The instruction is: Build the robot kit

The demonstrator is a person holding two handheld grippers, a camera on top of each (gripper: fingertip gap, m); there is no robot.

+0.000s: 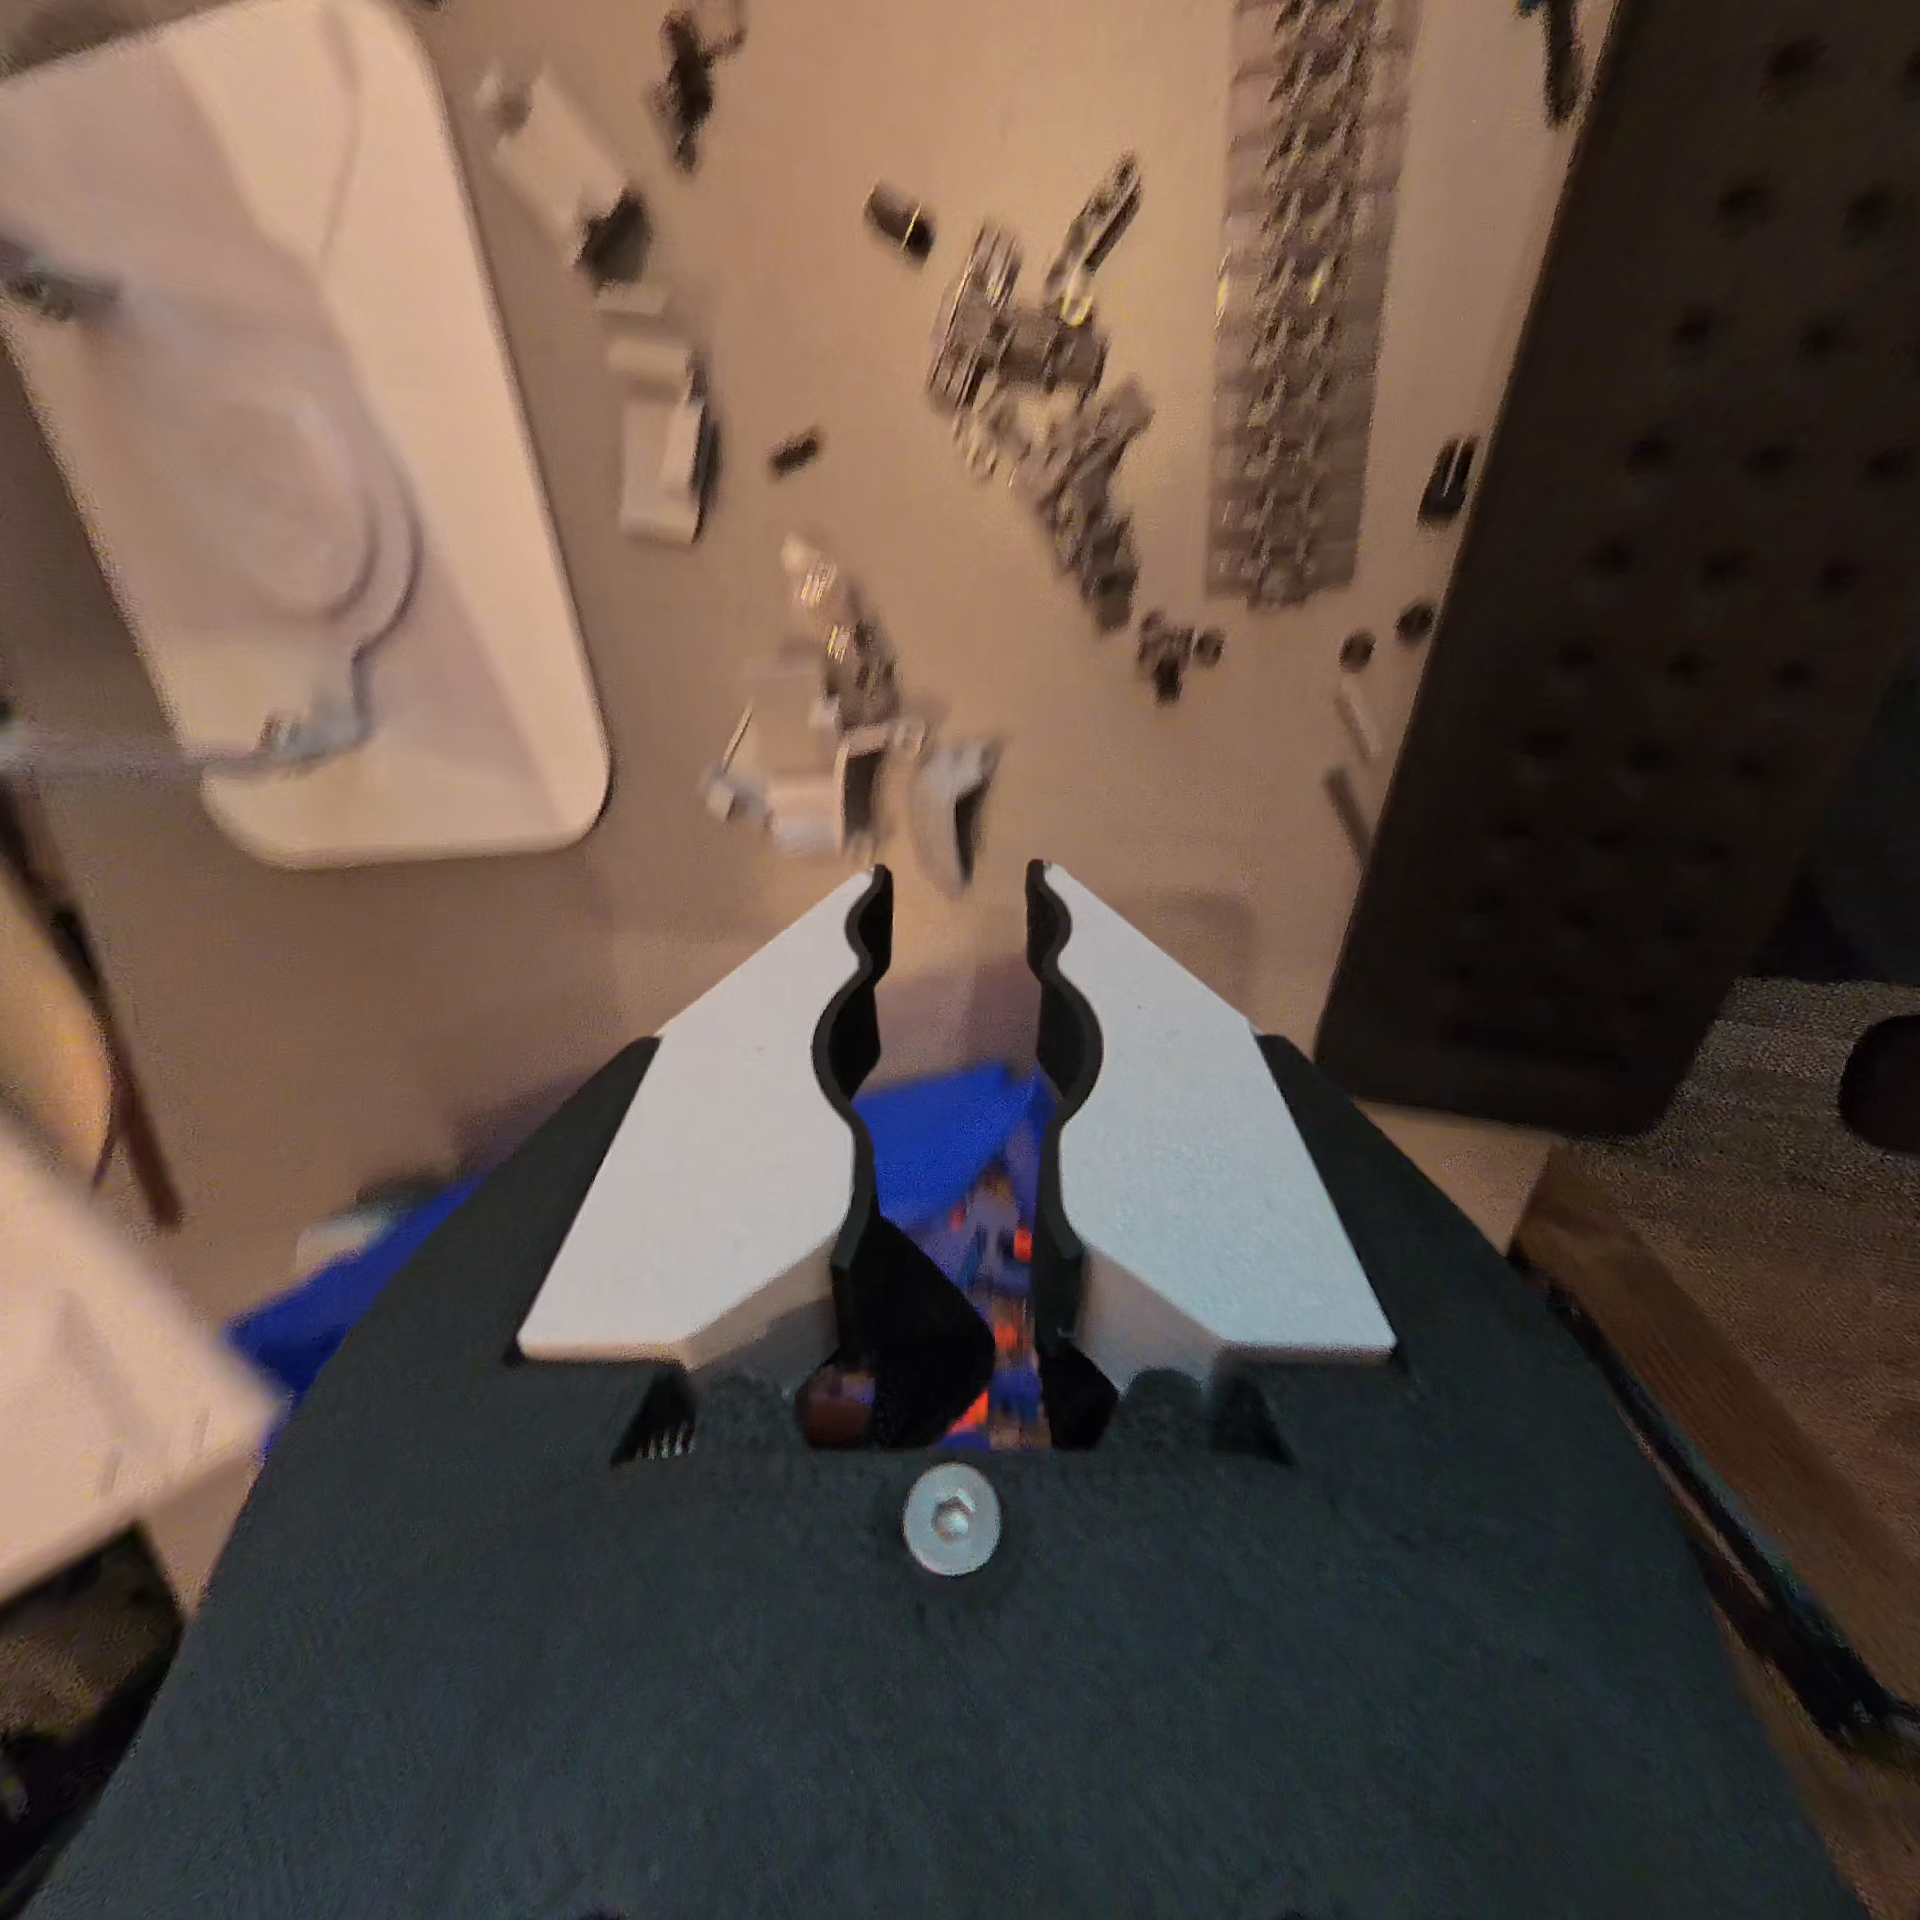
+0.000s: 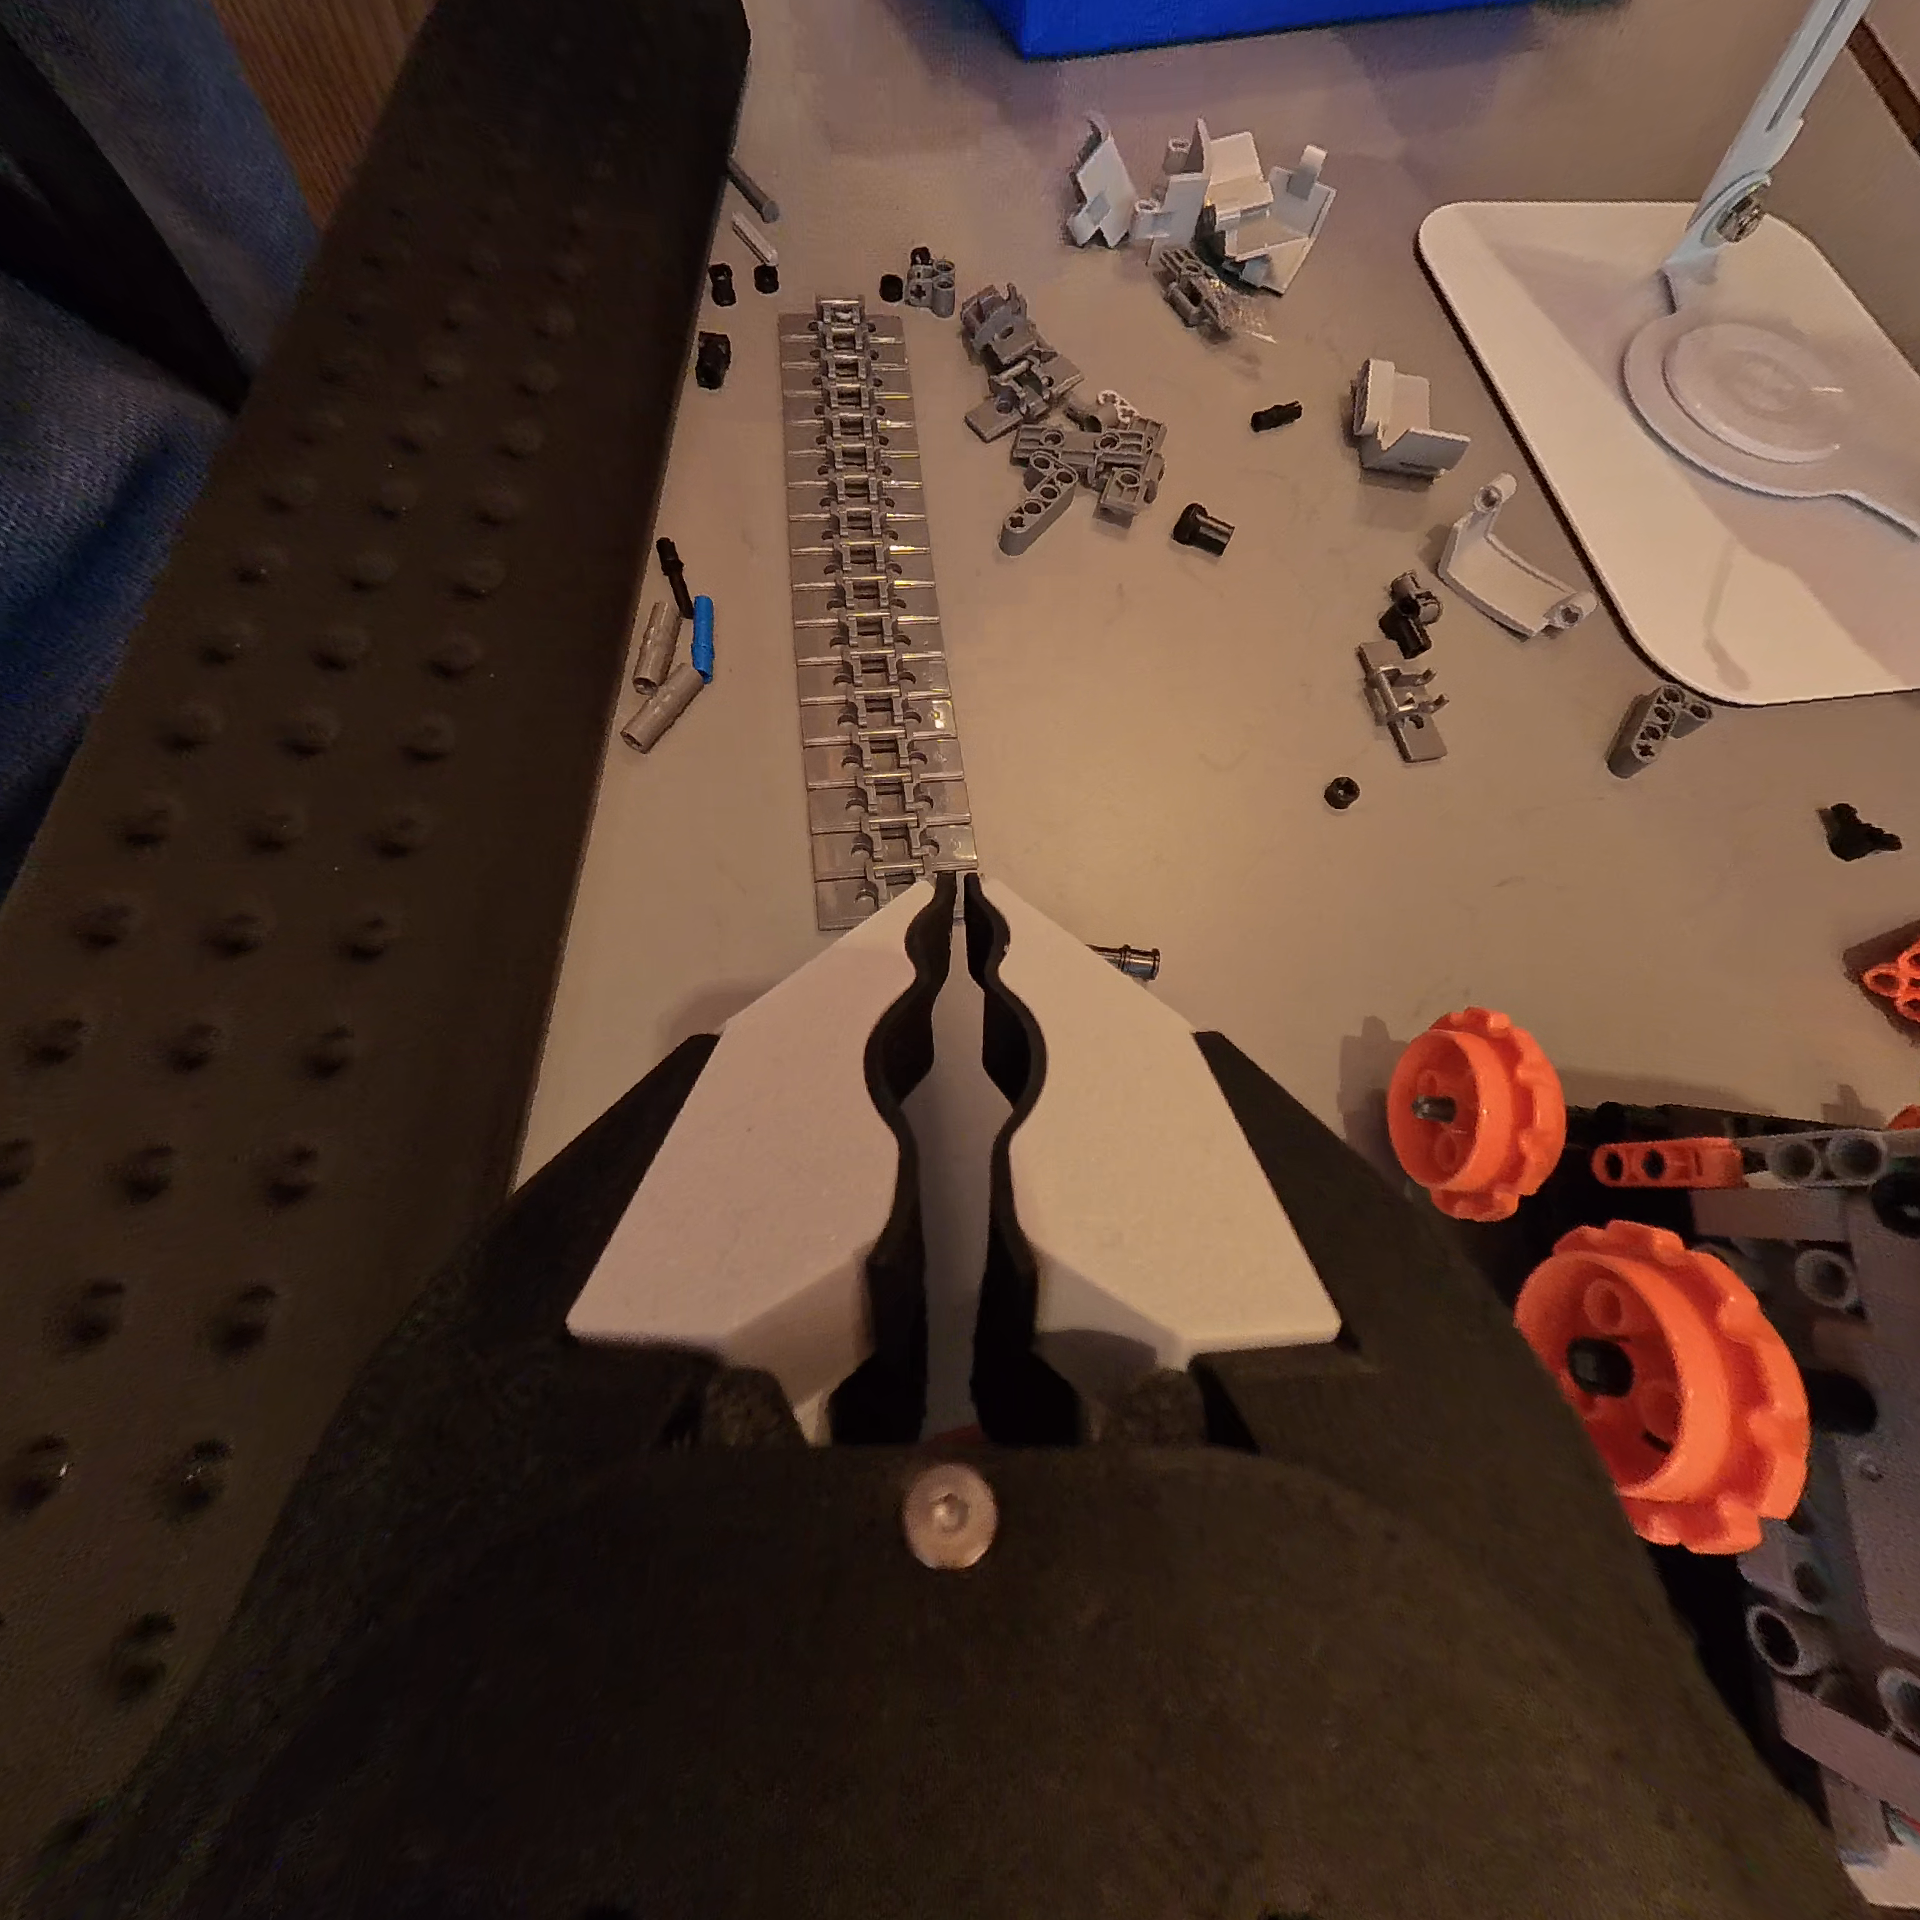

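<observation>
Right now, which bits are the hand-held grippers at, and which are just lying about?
At the grippers: right hand-held gripper, nearly closed at the end of the grey track strip; left hand-held gripper, open over white pieces.
Lying about: grey pieces, orange wheels, white stand base, black studded board.

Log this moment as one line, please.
left hand-held gripper open, empty, above table | right hand-held gripper shut at near end of grey track strip | grip unclear
</observation>
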